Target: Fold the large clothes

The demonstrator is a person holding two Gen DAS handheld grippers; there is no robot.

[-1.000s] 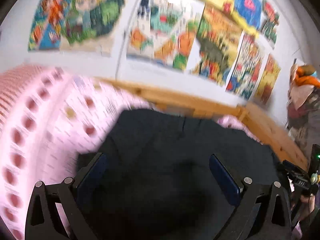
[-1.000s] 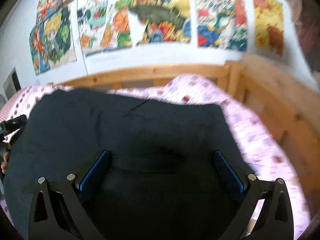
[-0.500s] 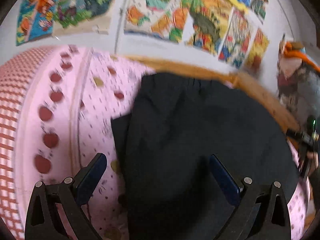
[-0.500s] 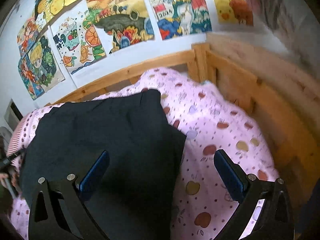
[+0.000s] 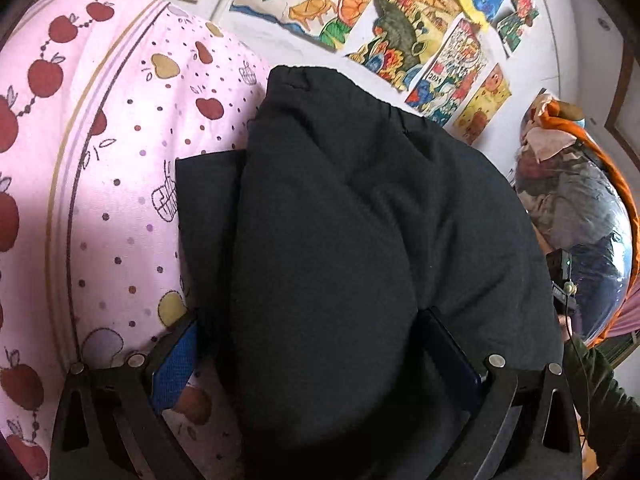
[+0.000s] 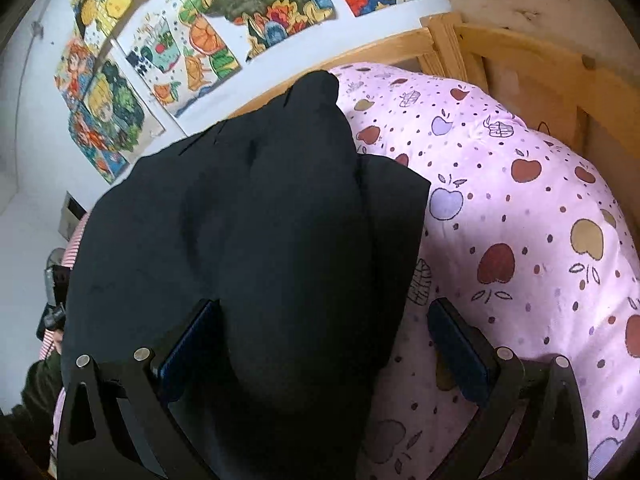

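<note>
The black garment [image 5: 340, 240] lies on the pink bed sheet [image 6: 520, 220]. The left gripper [image 5: 312, 352] and right gripper [image 6: 324, 344] both have fingers spread apart, grasping nothing.

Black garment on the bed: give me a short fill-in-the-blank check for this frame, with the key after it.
1. The garment lying on the bedding is ____ in colour.
2. The pink bedding is printed with ____.
3. The jaws of the left gripper and the right gripper stand ____.
4. The bed frame is made of ____.

Missing words: black; apples; open; wood
</note>
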